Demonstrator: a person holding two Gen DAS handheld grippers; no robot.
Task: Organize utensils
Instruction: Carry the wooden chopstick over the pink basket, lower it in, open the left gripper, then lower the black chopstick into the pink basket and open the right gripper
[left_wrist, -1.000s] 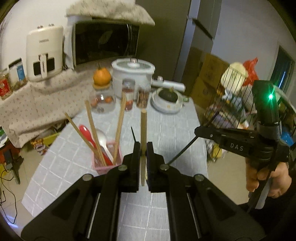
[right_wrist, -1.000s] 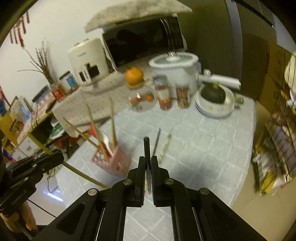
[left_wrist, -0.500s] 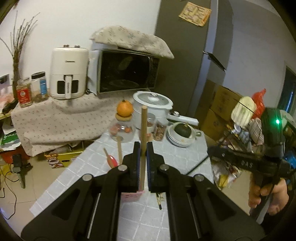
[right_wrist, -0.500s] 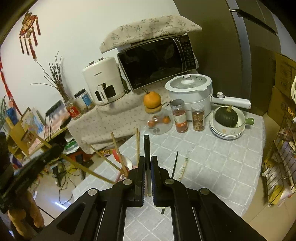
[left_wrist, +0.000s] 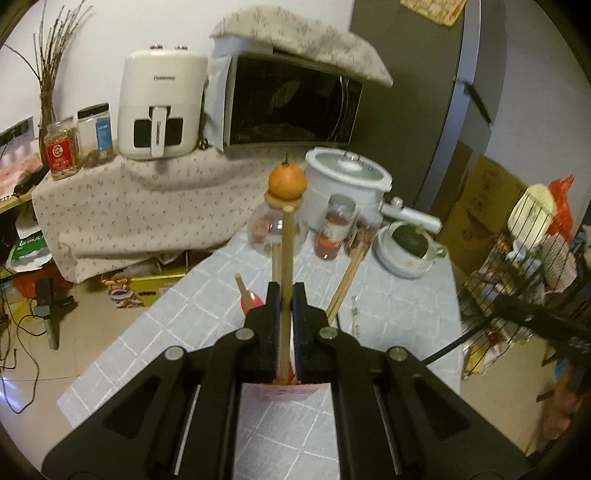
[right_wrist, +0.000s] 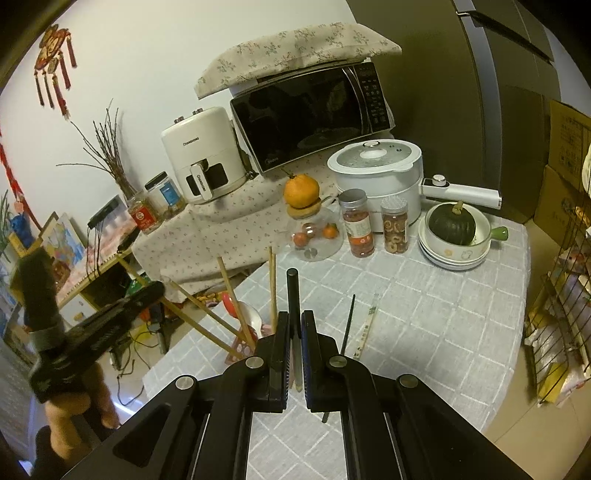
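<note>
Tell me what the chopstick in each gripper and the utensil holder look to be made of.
Left chopstick: pale tan, matte, likely bamboo or wood. Right chopstick: uniform black with a slight sheen, probably plastic or lacquered; the look leaves it open. Utensil holder: pink, perforated wall, seemingly moulded plastic.

Left gripper fingers clamped together, angled down and forward; right gripper fingers shut too, same downward tilt; left hand grips handle at near left.
</note>
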